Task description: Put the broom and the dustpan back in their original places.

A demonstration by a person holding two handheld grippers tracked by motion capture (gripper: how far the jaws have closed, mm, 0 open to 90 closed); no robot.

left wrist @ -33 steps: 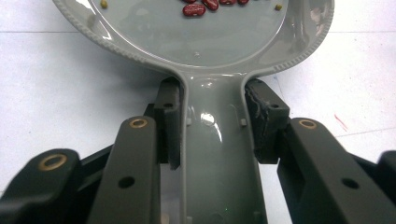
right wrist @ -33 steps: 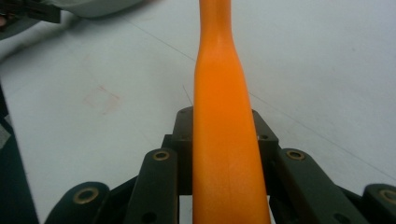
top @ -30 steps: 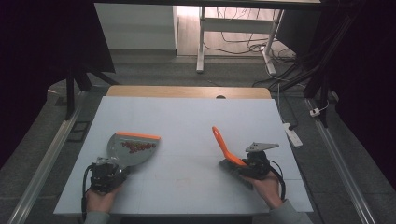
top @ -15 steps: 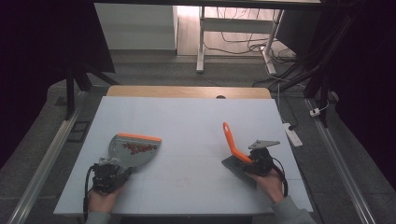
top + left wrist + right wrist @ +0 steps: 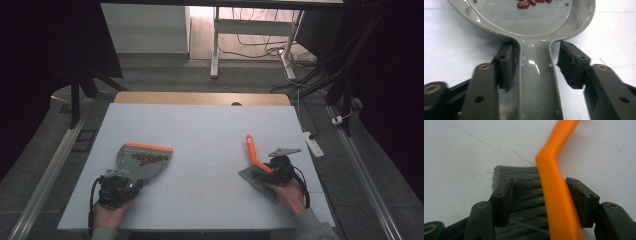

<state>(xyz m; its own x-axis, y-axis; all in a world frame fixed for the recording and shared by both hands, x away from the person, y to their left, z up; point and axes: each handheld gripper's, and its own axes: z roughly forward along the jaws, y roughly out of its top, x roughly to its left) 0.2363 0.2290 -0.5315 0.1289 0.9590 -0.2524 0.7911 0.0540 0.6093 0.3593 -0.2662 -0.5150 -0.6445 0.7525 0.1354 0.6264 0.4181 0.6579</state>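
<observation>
A grey dustpan (image 5: 142, 160) with an orange lip lies on the table at the left, with red beans (image 5: 148, 159) in its pan. My left gripper (image 5: 117, 185) is at its handle (image 5: 536, 82). The jaws have just been opening: the handle lies between them and the right pad (image 5: 571, 65) stands off it. At the right, a brush with an orange handle (image 5: 252, 152) and grey bristles (image 5: 250, 177) rests on the table. My right gripper (image 5: 272, 170) straddles it. Its jaws have just been opening too, with the handle (image 5: 556, 195) and bristles (image 5: 524, 185) loose between them.
The pale table top (image 5: 200, 130) has a wooden strip (image 5: 200, 98) along its far edge. A white power strip (image 5: 312, 142) lies off the right side. Metal rails run along both sides, and cables and desk legs (image 5: 215, 45) stand beyond.
My right hand has moved right and down, and the brush now lies on the table. Both grippers' jaws have spread apart. The dustpan and my left hand stayed put.
</observation>
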